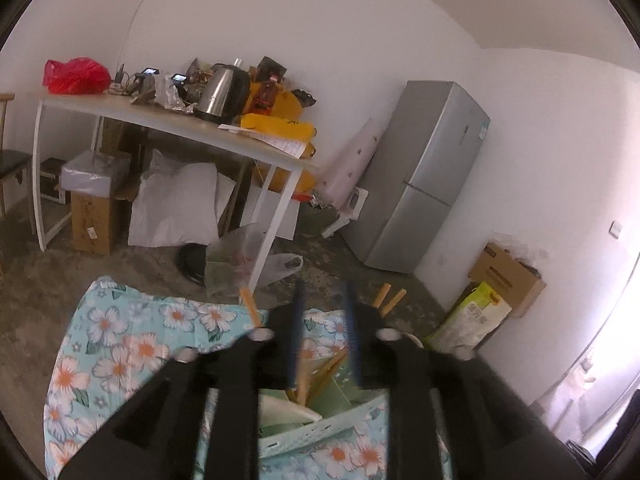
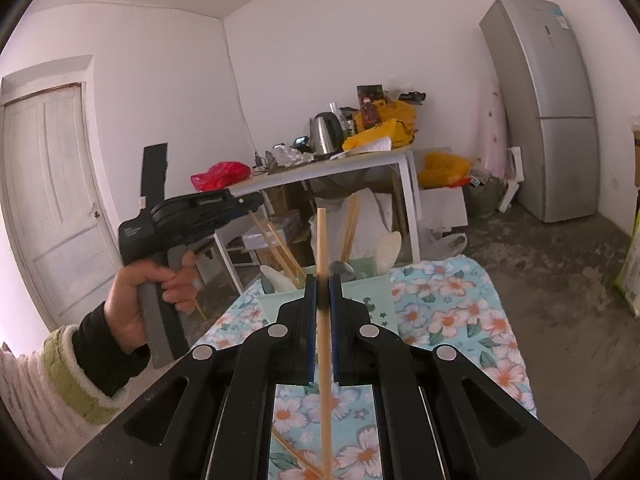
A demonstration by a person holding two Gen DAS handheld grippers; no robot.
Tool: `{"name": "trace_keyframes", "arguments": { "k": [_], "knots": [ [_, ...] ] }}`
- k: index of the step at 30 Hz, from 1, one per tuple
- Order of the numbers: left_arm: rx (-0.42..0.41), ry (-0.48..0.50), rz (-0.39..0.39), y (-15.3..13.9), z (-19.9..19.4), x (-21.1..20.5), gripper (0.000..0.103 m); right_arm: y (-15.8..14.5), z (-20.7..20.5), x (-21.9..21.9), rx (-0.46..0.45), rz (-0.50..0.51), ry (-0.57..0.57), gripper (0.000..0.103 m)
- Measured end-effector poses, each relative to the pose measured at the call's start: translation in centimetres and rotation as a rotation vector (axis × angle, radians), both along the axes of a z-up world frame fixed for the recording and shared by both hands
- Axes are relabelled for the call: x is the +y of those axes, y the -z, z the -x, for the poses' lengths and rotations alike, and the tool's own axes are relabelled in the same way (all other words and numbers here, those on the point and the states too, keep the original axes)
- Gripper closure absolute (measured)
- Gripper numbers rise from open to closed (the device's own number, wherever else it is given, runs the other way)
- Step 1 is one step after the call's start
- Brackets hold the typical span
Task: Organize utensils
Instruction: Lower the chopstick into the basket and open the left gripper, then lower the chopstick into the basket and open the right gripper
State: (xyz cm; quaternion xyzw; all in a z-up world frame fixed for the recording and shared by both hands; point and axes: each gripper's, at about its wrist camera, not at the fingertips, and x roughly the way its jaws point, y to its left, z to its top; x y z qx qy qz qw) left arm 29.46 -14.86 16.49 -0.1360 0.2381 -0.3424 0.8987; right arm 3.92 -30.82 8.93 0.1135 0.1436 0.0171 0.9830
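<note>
My right gripper (image 2: 322,292) is shut on a single wooden chopstick (image 2: 322,240), which stands upright between its blue pads. Just behind it is the pale green utensil holder (image 2: 360,290), with several chopsticks and white spoons (image 2: 387,246) standing in it. In the right wrist view a hand holds my left gripper (image 2: 256,199) above the holder's left side. In the left wrist view the left gripper (image 1: 324,320) hangs over the holder (image 1: 304,434) with its jaws apart. The chopsticks in the holder (image 1: 320,376) show below the gap, and nothing is pressed between the pads.
The holder stands on a table under a floral cloth (image 2: 452,312), where another chopstick (image 2: 292,454) lies near me. Beyond are a white table (image 2: 360,162) cluttered with a kettle (image 2: 326,136) and bags, a grey fridge (image 2: 548,112), a door (image 2: 48,184) and cardboard boxes (image 1: 508,276).
</note>
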Motion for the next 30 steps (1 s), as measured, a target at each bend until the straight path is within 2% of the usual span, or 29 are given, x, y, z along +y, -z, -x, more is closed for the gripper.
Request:
{"name": "trace_keyframes", "arguments": {
  "k": [6, 10, 14, 18, 21, 26, 30],
  "knots": [
    [-0.024, 0.024, 0.044, -0.8, 2.6, 2.8, 0.068, -2.2, -1.5, 0.8, -0.038, 0.026, -0.021, 0.099],
    [-0.042, 0.027, 0.071, -0.7, 5.3, 5.8, 0.063, -5.2, -3.1, 1.4, -0.117, 0.057, -0.03, 0.099],
    [-0.043, -0.001, 0.033, 1.0, 8.2, 8.7, 0.052, -8.5, -6.2, 1.9, -0.213, 0.087, -0.009, 0.099],
    [-0.011, -0.047, -0.045, 3.9, 10.4, 11.2, 0.044, -9.9, -9.8, 1.9, -0.273, 0.082, 0.039, 0.099],
    [0.025, -0.095, -0.1, 6.3, 11.8, 13.2, 0.041, -9.5, -12.5, 1.6, -0.286, 0.078, 0.084, 0.099],
    [0.092, -0.141, -0.177, 9.6, 13.4, 15.9, 0.039, -6.6, -15.6, 1.5, -0.281, 0.119, 0.165, 0.099],
    [0.127, -0.167, -0.196, 11.3, 14.0, 17.0, 0.039, -3.7, -17.0, 1.0, -0.214, 0.113, 0.175, 0.098]
  ]
}}
